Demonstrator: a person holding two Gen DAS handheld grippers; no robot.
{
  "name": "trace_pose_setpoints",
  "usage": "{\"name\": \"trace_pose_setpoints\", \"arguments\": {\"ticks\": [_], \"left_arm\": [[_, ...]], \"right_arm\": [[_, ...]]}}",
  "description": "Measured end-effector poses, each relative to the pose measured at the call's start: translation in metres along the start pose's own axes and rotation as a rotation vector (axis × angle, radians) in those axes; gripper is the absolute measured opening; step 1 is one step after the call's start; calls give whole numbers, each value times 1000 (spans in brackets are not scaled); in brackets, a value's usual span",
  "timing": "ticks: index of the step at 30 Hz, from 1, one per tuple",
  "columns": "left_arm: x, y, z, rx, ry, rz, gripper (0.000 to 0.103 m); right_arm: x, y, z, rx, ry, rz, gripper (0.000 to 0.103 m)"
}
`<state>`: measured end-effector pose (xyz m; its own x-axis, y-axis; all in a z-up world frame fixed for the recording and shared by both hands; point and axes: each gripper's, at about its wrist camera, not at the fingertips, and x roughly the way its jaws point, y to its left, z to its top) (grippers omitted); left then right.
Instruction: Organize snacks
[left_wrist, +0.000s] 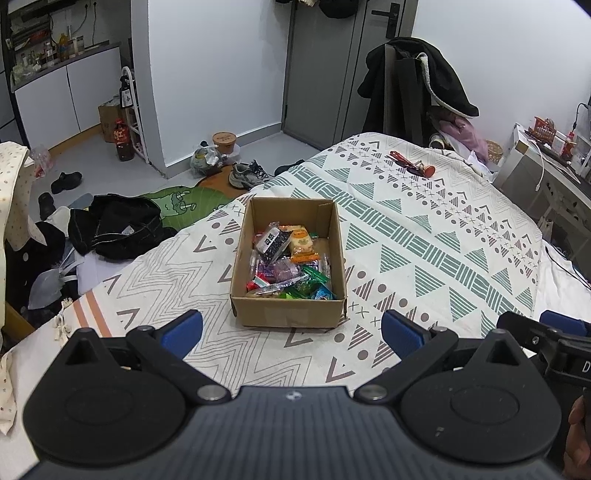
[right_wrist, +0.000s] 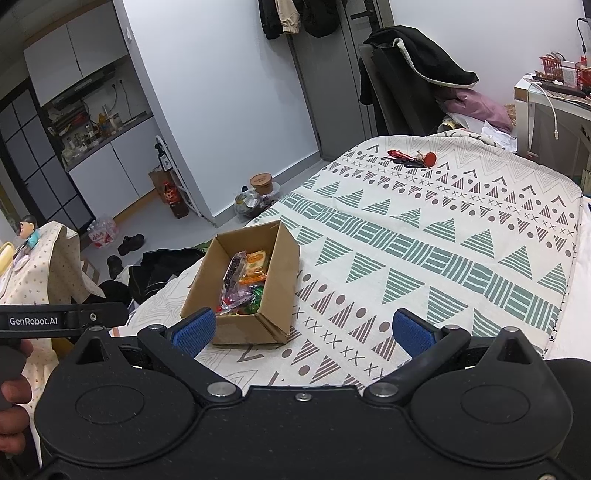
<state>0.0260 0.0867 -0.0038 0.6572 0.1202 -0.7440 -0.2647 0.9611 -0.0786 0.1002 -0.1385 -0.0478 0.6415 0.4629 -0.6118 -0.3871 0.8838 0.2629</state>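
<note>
1 open cardboard box (left_wrist: 288, 312) sits on a patterned bedspread (left_wrist: 424, 236), holding a heap of wrapped snacks (left_wrist: 286, 264) too jumbled to count. 2 grippers, left gripper (left_wrist: 291, 332) and right gripper (right_wrist: 303, 332), hover before it, jaws spread wide, empty.

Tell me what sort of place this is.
Most likely a small lived-in studio flat or bedroom. A cardboard box of snacks sits on a bed with a patterned cover, a chair draped with a black coat stands by the door, and shoes lie on the floor beside a kitchen counter.
</note>
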Motion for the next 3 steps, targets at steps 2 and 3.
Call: {"name": "trace_pose_setpoints", "arguments": {"ticks": [2,3], "left_arm": [[-1,0,0,-1,-1,1,102],[-1,2,1,-3,1,2,102]], "right_arm": [[1,0,0,-1,2,0,103],[1,0,0,-2,3,0,103]]}}
